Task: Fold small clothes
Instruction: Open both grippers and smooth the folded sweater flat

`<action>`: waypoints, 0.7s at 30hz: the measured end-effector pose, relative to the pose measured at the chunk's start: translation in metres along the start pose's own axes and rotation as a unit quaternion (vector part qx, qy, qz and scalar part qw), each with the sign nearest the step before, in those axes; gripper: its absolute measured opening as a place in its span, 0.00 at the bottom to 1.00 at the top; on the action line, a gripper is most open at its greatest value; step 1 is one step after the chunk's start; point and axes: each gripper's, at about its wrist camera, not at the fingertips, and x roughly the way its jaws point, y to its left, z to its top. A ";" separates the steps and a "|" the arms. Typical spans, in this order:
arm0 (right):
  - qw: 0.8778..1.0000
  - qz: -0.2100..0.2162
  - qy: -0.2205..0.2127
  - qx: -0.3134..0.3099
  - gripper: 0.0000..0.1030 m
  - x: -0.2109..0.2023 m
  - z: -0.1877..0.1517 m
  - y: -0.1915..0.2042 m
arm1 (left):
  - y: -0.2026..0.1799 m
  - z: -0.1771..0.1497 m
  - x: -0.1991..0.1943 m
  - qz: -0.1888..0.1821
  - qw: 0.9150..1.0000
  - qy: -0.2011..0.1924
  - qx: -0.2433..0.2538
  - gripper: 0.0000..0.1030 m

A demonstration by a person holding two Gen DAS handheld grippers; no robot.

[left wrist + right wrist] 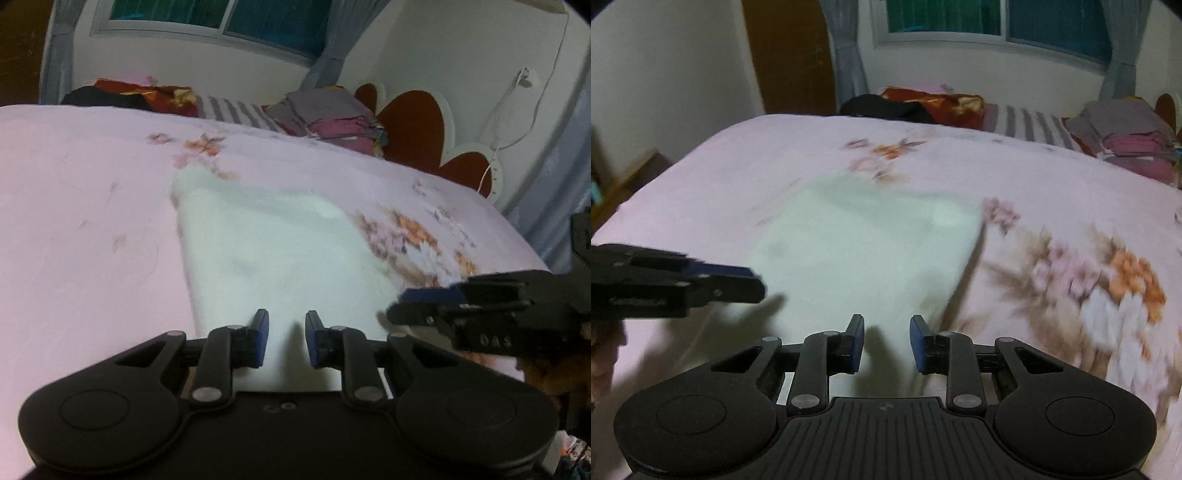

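A pale white cloth (280, 243) lies spread on the pink flowered bedspread (85, 221). Its near edge rises off the bed toward both grippers. My left gripper (287, 341) holds the near left part of that edge, with white fabric filling the narrow gap between its blue pads. My right gripper (887, 345) holds the near right part in the same way. The cloth's (864, 240) right side hangs lifted there and casts a shadow. Each gripper shows side-on in the other's view: the right gripper (397, 310) and the left gripper (757, 284).
A stack of folded clothes (332, 118) sits at the far right of the bed by a red headboard (410, 122). Dark and red bedding (923, 105) lies along the far edge under a window. A wooden door (790, 55) stands beyond the bed.
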 end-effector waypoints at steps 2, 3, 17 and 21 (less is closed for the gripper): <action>1.000 0.003 0.013 0.000 0.28 -0.006 -0.016 0.011 | -0.002 -0.014 -0.005 0.002 1.000 0.007 -0.006 0.18; 1.000 0.003 0.021 0.002 0.28 -0.004 -0.022 0.015 | -0.002 -0.019 -0.004 0.003 1.000 0.014 -0.013 0.18; 0.998 -0.047 0.034 0.009 0.28 0.001 -0.046 0.020 | -0.011 -0.047 -0.003 0.044 0.999 0.016 -0.024 0.18; 0.998 -0.049 0.029 0.009 0.28 0.001 -0.049 0.020 | -0.019 -0.049 -0.005 0.060 0.998 0.019 -0.011 0.18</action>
